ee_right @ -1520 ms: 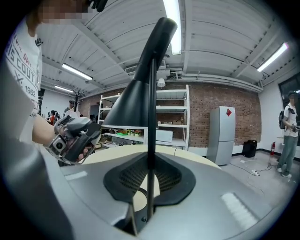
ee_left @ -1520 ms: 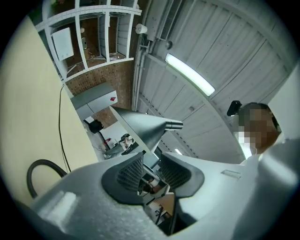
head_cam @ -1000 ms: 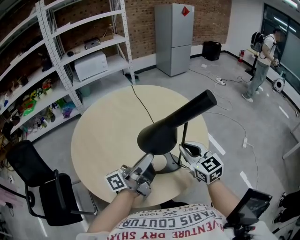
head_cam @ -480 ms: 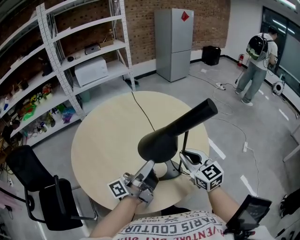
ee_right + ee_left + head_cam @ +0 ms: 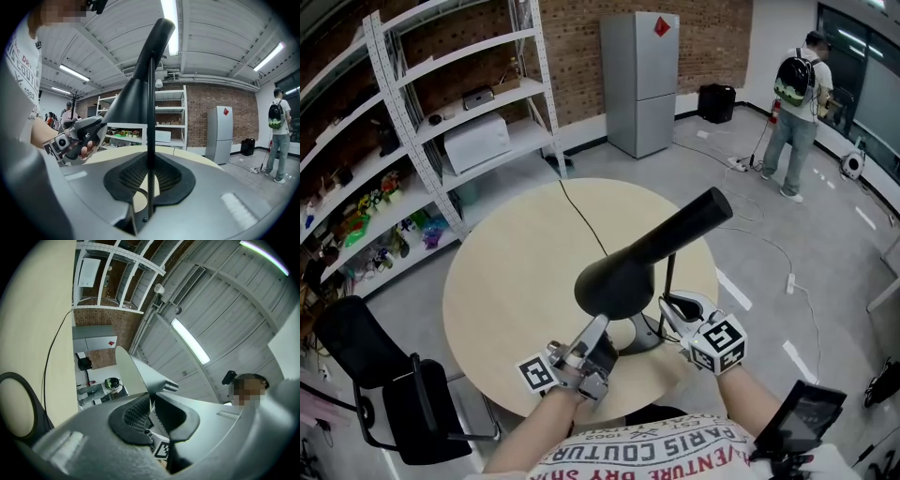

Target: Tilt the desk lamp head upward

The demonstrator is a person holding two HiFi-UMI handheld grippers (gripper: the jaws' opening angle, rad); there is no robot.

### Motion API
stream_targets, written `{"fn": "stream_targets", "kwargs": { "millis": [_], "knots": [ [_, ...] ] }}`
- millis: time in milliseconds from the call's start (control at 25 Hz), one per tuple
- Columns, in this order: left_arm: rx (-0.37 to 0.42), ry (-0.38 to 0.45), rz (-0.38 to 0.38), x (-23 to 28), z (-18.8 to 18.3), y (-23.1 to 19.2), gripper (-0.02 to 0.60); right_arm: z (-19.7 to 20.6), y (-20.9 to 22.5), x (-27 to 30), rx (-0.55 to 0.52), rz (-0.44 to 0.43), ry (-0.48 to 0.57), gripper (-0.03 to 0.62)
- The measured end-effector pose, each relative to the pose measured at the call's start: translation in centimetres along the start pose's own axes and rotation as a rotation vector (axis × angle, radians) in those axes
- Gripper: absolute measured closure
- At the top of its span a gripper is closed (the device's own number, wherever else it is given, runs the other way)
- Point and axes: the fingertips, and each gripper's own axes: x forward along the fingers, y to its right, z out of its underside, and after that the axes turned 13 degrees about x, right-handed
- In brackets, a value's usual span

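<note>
Pinching the lamp stem (image 5: 150, 122) with your right gripper (image 5: 668, 307); your left gripper (image 5: 598, 330) just closed its jaws onto the lamp head (image 5: 628, 267) rim, lamp standing on round table (image 5: 506, 272).

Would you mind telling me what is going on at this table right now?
A person is working on a black desk lamp on the round table, with a hand-held claw in each hand. The right claw is clamped on the lamp's thin stem, steadying it. The left claw has just been closing on the rim of the lamp head, ready to tilt it.
</note>
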Motion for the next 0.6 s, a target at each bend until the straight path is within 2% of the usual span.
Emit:
{"fn": "stream_targets", "kwargs": {
  "millis": [600],
  "knots": [
    [0.099,0.017,0.004,0.2,-3.1,1.3,0.552,0.0,0.2,-0.4,0.012,0.036,0.022,0.556]
  ]
}}
